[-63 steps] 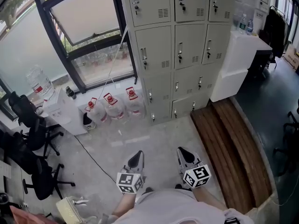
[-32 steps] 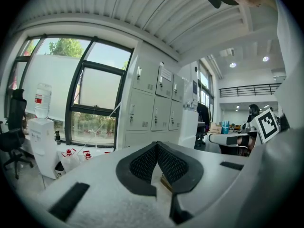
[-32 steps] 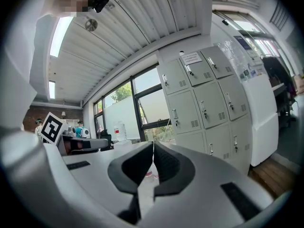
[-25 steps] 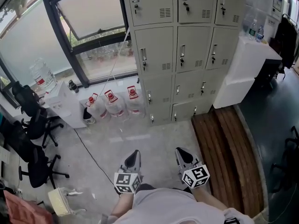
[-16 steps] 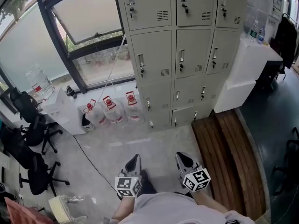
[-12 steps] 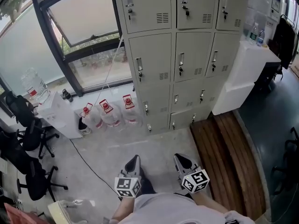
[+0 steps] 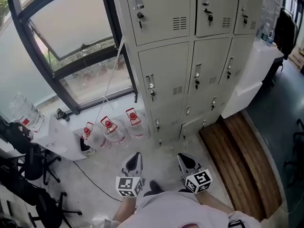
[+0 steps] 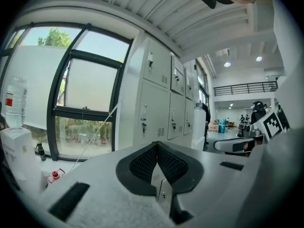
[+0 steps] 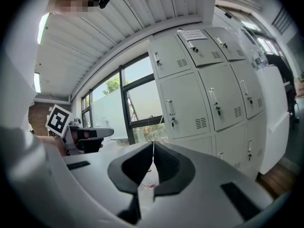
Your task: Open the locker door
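A bank of grey-beige lockers (image 7: 190, 65) stands ahead, several doors wide and high, all doors closed, each with a handle and vent slots. One middle-row door (image 7: 164, 84) is nearest my line, its handle (image 7: 151, 86) on its left side. My left gripper (image 7: 134, 161) and right gripper (image 7: 182, 158) hang low in front of the person's body, well short of the lockers, both shut and empty. The lockers (image 8: 161, 103) appear ahead in the left gripper view and the lockers (image 9: 209, 99) in the right gripper view, beyond the left gripper (image 8: 156, 145) and right gripper (image 9: 153, 144).
Large water bottles (image 7: 110, 132) with red caps stand on the floor left of the lockers, under a window (image 7: 71, 37). A white cabinet (image 7: 251, 75) sits to the right, a wooden platform (image 7: 242, 156) at lower right. Office chairs (image 7: 23, 175) stand at left.
The view has moved closer to the lockers, which now fill more of the head view. Both grippers keep their place in front of the body, still shut.
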### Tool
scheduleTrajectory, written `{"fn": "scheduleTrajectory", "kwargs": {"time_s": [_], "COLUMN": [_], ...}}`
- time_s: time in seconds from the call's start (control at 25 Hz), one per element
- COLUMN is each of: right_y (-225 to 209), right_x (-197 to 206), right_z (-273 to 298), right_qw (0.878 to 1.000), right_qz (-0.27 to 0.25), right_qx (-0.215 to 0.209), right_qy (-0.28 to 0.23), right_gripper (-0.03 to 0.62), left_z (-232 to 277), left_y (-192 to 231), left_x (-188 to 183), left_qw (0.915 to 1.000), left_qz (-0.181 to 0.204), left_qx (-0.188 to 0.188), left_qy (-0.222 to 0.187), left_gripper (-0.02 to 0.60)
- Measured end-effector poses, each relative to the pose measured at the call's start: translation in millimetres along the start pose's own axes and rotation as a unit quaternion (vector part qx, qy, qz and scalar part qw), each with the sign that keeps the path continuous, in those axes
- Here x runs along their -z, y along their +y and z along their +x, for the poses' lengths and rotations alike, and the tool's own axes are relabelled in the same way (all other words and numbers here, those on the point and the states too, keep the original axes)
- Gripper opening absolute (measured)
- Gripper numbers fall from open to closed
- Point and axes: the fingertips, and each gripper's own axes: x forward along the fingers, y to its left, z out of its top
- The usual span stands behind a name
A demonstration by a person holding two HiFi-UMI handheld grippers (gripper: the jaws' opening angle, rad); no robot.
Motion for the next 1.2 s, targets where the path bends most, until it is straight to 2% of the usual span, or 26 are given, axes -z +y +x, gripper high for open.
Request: {"fn": "scheduleTrajectory", "kwargs": {"time_s": [0.16,0.28,0.44,0.64,1.0,1.04,1.12,1.2], "right_y": [1,0,-9,-29,-47,-47,-46,-46], "right_x": [-19,-31,-34,-47,-56,-55,-55,-60], "right_z": [66,98,121,137,157,160,167,178], "right_qw": [1.0,0.999,1.0,0.999,0.998,0.999,0.999,0.998], "right_qz": [-0.011,-0.023,-0.025,-0.033,-0.041,-0.041,-0.04,-0.044], "right_qx": [0.013,0.011,0.005,-0.013,-0.032,-0.032,-0.035,-0.039], "right_qy": [-0.014,-0.019,-0.014,-0.014,-0.016,-0.015,-0.011,-0.011], "right_gripper": [0.014,0.014,0.014,0.014,0.017,0.024,0.198,0.215], "left_z": [31,46,60,74,86,85,83,82], "left_y": [61,84,95,93,93,94,97,101], "left_x": [-19,-22,-16,-27,-27,-27,-26,-27], "left_qw": [0.9999,0.9999,0.9996,0.9984,0.9968,0.9966,0.9962,0.9959], "left_qz": [0.011,-0.002,-0.019,-0.028,-0.03,-0.03,-0.029,-0.03], "left_qx": [0.002,-0.006,-0.02,-0.045,-0.073,-0.076,-0.081,-0.085], "left_qy": [-0.004,-0.008,-0.004,-0.017,-0.014,-0.013,-0.011,-0.011], "left_gripper": [0.003,0.002,0.003,0.003,0.002,0.003,0.003,0.003]}}
